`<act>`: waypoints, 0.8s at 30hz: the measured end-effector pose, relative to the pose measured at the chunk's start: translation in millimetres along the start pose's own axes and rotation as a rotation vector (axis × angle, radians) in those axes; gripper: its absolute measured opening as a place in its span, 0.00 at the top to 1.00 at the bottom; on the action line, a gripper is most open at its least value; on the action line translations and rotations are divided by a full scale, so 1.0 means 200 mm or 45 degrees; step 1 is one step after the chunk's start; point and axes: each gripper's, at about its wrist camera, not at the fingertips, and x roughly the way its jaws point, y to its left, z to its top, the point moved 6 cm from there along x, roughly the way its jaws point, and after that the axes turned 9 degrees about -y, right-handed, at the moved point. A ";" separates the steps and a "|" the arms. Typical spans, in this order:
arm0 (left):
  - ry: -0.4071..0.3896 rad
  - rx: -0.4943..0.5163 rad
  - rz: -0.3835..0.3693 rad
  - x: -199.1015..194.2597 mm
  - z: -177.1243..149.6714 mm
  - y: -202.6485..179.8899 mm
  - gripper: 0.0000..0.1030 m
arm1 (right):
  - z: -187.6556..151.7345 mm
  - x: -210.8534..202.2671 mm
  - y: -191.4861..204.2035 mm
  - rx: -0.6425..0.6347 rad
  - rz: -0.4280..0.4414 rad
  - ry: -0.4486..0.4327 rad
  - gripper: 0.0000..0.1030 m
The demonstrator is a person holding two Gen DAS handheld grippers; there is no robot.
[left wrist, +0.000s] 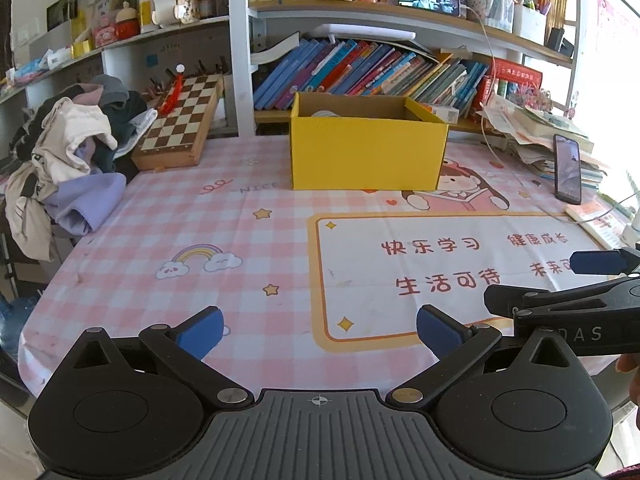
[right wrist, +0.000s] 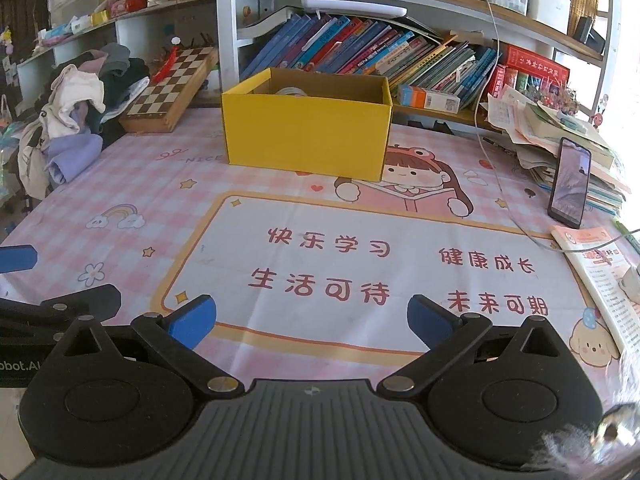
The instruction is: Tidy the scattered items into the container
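A yellow cardboard box (left wrist: pixel 366 154) stands open at the back of the table; it also shows in the right wrist view (right wrist: pixel 306 136). A pale round item (right wrist: pixel 290 91) lies inside it, mostly hidden by the wall. My left gripper (left wrist: pixel 319 330) is open and empty, low over the near table edge. My right gripper (right wrist: pixel 311 320) is open and empty, beside it to the right; its fingers (left wrist: pixel 596 262) show at the right edge of the left wrist view. Both are well short of the box.
A pink checked tablecloth (right wrist: pixel 160 184) covers the table. A heap of clothes (left wrist: pixel 76 148) and a chessboard (left wrist: pixel 180 118) lie at the left. A propped phone (right wrist: pixel 570 182), stacked papers (right wrist: pixel 560 136), a booklet (right wrist: pixel 600 276) and a white cable (right wrist: pixel 508 200) are at the right. Bookshelves stand behind.
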 end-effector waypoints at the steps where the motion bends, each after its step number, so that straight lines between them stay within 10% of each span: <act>1: 0.001 -0.001 -0.001 0.00 0.00 0.00 0.00 | 0.00 0.00 0.00 0.000 0.000 0.001 0.00; 24: 0.001 -0.012 0.000 -0.01 0.00 0.00 0.00 | -0.01 -0.01 0.03 0.005 0.006 0.004 0.00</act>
